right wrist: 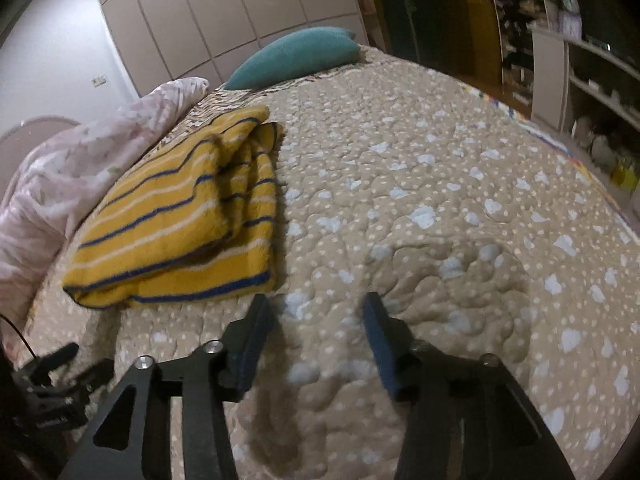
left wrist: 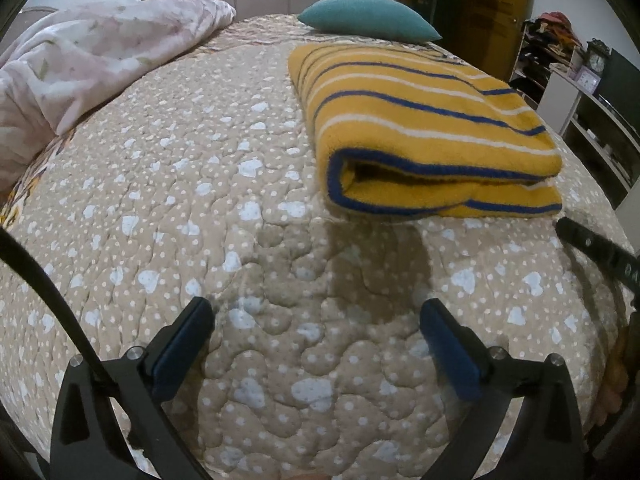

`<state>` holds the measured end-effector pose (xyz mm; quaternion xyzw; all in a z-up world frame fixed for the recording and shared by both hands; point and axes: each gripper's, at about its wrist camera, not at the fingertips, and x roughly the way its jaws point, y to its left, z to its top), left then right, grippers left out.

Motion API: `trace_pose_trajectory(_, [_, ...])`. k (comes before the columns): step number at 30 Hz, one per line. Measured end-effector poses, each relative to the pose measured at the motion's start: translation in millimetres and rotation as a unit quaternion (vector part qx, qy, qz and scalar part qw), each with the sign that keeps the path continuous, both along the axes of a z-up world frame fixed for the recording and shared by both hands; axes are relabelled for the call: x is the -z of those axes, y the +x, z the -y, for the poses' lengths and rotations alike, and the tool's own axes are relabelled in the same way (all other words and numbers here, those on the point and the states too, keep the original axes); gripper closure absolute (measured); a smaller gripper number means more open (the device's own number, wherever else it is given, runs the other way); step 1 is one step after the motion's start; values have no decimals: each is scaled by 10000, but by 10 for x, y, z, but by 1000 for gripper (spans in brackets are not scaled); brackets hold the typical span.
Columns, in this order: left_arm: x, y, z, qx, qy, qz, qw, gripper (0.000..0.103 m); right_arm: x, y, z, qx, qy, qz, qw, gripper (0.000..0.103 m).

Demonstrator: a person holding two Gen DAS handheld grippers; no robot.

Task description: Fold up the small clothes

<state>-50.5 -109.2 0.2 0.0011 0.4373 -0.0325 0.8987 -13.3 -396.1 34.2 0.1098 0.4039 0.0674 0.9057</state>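
The folded yellow striped cloth [left wrist: 432,128] is seen lying on the bed [left wrist: 240,200], long axis running near to far, ahead-right of the left gripper [left wrist: 316,344] and ahead-left of the right gripper [right wrist: 316,340], both with jaws open and empty, the right judged nearer.

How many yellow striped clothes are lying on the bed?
1. The yellow striped garment lies folded on the quilted bed cover, in front of the teal pillow. Others may be hidden under the pink blanket.
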Motion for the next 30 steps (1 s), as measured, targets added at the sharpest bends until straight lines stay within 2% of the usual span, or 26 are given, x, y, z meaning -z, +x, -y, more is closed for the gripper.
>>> trace_pose_trajectory(3, [8,-37,2,-42,-12,106,9999,0,7,-49,-169,-100,-444,128,9989,35])
trace_pose_trajectory(7, [30,-107,21,-103,5,271,9996,0,21,-57,-247,-171,-732,139,9971,31])
trace_pose_trajectory(30, [40,-155,33,-107,4,327,9994,0,8,-191,-287,-110,-866,222,9959,30])
